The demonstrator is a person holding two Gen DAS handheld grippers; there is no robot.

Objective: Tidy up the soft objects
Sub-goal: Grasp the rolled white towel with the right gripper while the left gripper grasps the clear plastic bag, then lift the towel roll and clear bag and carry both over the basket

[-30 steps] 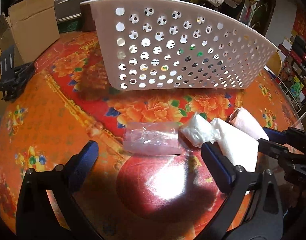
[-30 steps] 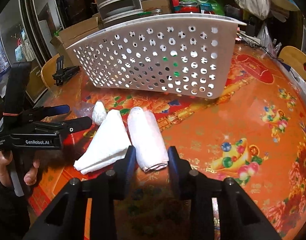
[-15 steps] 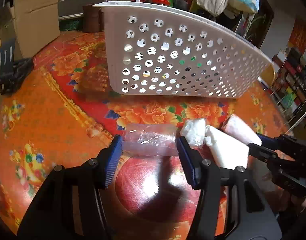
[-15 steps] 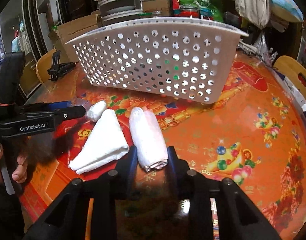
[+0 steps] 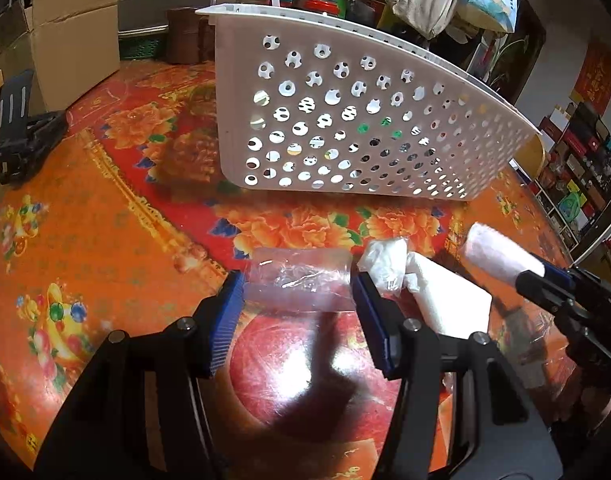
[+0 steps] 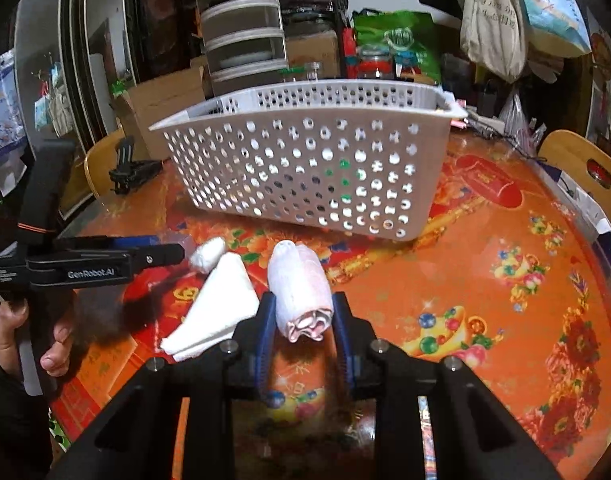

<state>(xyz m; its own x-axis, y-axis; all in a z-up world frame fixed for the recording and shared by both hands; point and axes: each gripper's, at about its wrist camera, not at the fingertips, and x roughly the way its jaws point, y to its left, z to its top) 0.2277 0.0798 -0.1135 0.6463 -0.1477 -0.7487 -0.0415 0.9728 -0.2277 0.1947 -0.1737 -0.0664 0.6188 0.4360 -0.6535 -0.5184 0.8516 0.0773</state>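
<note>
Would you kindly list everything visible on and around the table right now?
Basket: 1, white, perforated, far middle of the table.
Rolled towel: 1, pale pink, between the right tongs' fingers.
Folded cloth: 1, white, left of the rolled towel.
Small wad: 1, white, beyond the folded cloth.
Clear plastic bag: 1, transparent, between the left tongs' fingers.
Tablecloth: 1, orange-red, floral.
Cardboard box: 1, brown, far left.
Black stand: 1, left table edge.
Left tongs: black, blue pads, straddling the bag.
Right tongs: black, shut on the towel.
</note>
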